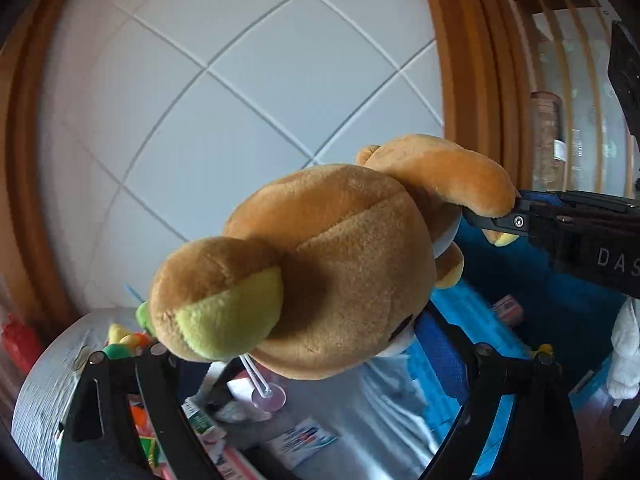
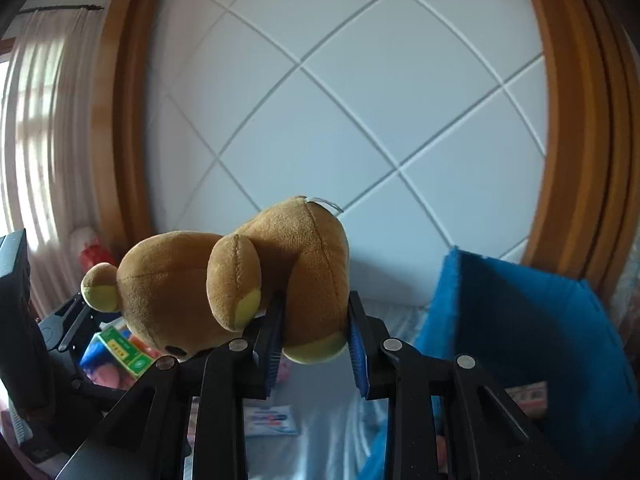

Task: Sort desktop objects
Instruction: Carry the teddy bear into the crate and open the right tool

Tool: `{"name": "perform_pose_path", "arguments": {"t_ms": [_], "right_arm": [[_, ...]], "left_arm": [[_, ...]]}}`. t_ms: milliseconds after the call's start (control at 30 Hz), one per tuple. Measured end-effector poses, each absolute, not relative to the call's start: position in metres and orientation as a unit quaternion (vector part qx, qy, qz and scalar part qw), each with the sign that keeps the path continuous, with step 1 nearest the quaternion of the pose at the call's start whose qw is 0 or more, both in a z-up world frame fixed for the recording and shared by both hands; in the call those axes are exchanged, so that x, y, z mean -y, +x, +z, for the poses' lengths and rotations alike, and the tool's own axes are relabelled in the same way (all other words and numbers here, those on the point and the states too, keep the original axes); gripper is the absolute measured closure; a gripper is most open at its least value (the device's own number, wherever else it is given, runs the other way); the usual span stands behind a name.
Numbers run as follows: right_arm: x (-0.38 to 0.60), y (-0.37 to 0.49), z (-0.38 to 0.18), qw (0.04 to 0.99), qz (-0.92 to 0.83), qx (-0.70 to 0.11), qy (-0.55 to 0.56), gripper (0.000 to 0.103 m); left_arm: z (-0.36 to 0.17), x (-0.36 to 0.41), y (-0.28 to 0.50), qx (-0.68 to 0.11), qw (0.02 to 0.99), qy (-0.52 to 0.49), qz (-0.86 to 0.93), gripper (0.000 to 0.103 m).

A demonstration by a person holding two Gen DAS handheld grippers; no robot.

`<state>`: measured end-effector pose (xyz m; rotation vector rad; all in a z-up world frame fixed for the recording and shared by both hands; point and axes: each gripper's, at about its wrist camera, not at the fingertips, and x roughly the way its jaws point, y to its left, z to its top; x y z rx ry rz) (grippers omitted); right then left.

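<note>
A brown teddy bear [image 1: 340, 260] with yellow ear and foot patches hangs in the air above the table, lying roughly level. In the left wrist view its head fills the wide gap of my left gripper [image 1: 296, 336], both pads pressing on it. From the right, my right gripper [image 1: 496, 222] is shut on one leg. The right wrist view shows the bear [image 2: 180, 288] from behind, with my right gripper [image 2: 316, 304] clamping its foot between blue pads. My left gripper [image 2: 68, 316] shows at the bear's ear. A clear suction cup [image 1: 268, 396] dangles from the head.
A blue fabric bin [image 2: 540, 320] stands open at the right, also low right in the left wrist view [image 1: 540, 280]. Below lie a green box [image 2: 124, 352], a toothpaste packet [image 2: 272, 420] and other clutter on the grey table [image 1: 48, 380]. A white panelled wall with a wooden frame rises behind.
</note>
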<state>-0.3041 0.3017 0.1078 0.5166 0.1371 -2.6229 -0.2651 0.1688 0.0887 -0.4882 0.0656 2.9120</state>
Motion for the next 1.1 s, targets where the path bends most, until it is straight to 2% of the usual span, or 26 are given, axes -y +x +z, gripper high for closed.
{"name": "perform_pose_path", "arguments": {"t_ms": [200,367,533,733,900,933,1000,1067,1100], "right_arm": [[-0.408,-0.317,0.127,0.152,-0.970,-0.038,0.188,0.075],[-0.483,-0.324,0.124,0.112,-0.969,-0.022,0.219,0.074],[-0.542,-0.324,0.105,0.079,-0.964,-0.007,0.253,0.074],[-0.585,-0.323,0.074,0.066,-0.948,0.022,0.312,0.074],[-0.610,-0.318,0.052,0.038,-0.941,0.029,0.335,0.071],[-0.612,-0.316,0.050,0.032,-0.941,0.028,0.334,0.068],[-0.614,-0.311,0.047,0.025,-0.942,0.026,0.334,0.053],[-0.612,-0.307,0.045,0.023,-0.943,0.020,0.330,0.022],[-0.611,-0.304,0.044,0.022,-0.944,0.016,0.328,0.017]], "left_arm": [[0.119,-0.268,-0.288,-0.064,0.180,-0.173,0.966,0.011],[0.122,-0.340,-0.282,-0.086,0.240,-0.204,0.945,0.011],[0.101,-0.410,-0.293,-0.098,0.278,-0.270,0.917,0.011],[0.063,-0.457,-0.302,-0.108,0.304,-0.361,0.875,0.009],[0.047,-0.480,-0.295,-0.134,0.295,-0.376,0.868,0.009],[0.046,-0.483,-0.293,-0.136,0.294,-0.373,0.870,0.009],[0.049,-0.478,-0.289,-0.133,0.297,-0.369,0.871,0.009],[0.051,-0.468,-0.284,-0.129,0.298,-0.362,0.874,0.009],[0.052,-0.466,-0.282,-0.128,0.296,-0.357,0.877,0.009]]}}
